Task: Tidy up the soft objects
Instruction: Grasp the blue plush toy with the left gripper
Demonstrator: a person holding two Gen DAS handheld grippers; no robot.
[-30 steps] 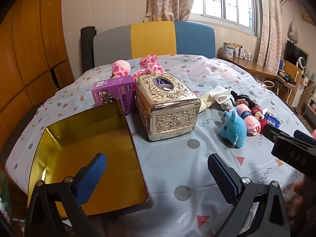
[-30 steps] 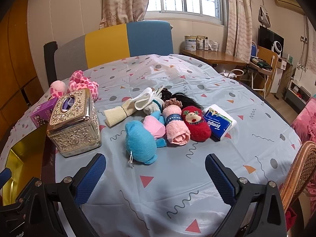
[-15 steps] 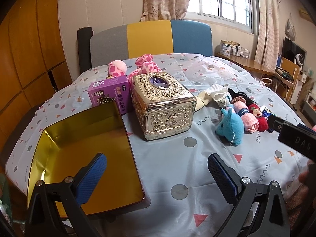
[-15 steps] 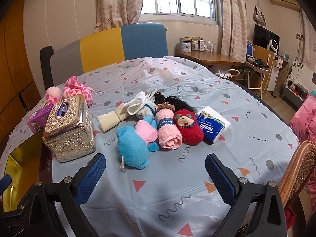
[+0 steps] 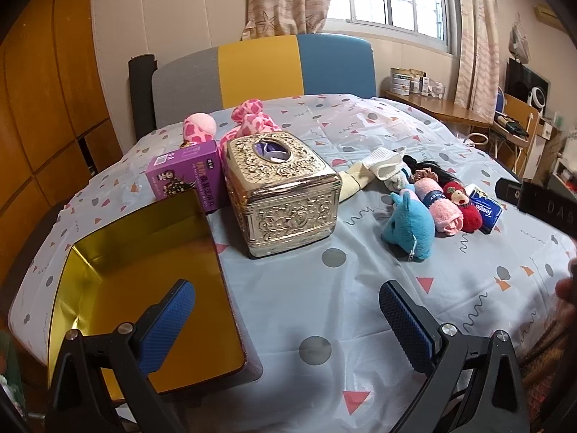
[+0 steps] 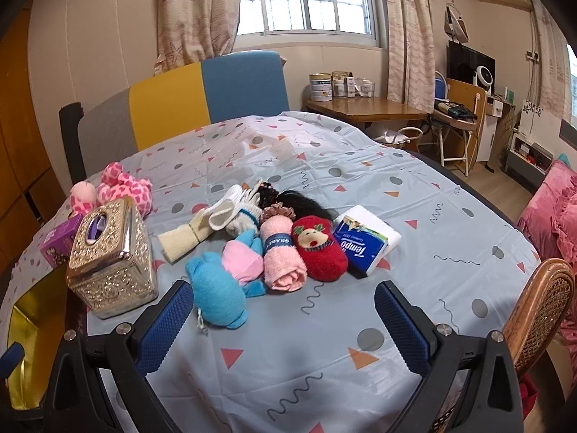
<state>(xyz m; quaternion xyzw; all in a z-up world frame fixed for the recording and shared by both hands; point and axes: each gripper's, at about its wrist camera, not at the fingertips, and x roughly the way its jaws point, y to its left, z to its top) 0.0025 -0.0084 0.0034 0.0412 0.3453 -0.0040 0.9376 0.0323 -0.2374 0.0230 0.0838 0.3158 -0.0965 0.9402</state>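
A cluster of soft things lies mid-table: a blue plush (image 6: 216, 297) (image 5: 409, 229), a pink plush (image 6: 242, 262), a rolled pink towel (image 6: 283, 258) (image 5: 441, 209), a red reindeer slipper (image 6: 319, 249) (image 5: 463, 204), cream socks (image 6: 202, 227) and a black hair piece (image 6: 303, 202). A pink spotted plush (image 5: 249, 121) (image 6: 119, 189) sits behind the gold tissue box (image 5: 283, 193) (image 6: 111, 256). An open gold tin (image 5: 144, 281) lies at the left. My left gripper (image 5: 286, 319) hovers open near the tin's right edge. My right gripper (image 6: 283, 319) is open, just in front of the blue plush.
A purple carton (image 5: 185, 178) stands behind the tin. A Tempo tissue pack (image 6: 364, 243) lies right of the slipper. A wicker chair back (image 6: 539, 299) rises at the table's right edge. A striped chair (image 6: 187, 108) is at the far side.
Both grippers have drawn back and risen slightly, so the table objects look smaller and farther. The right gripper swung a little left relative to the soft pile. Nothing was picked up.
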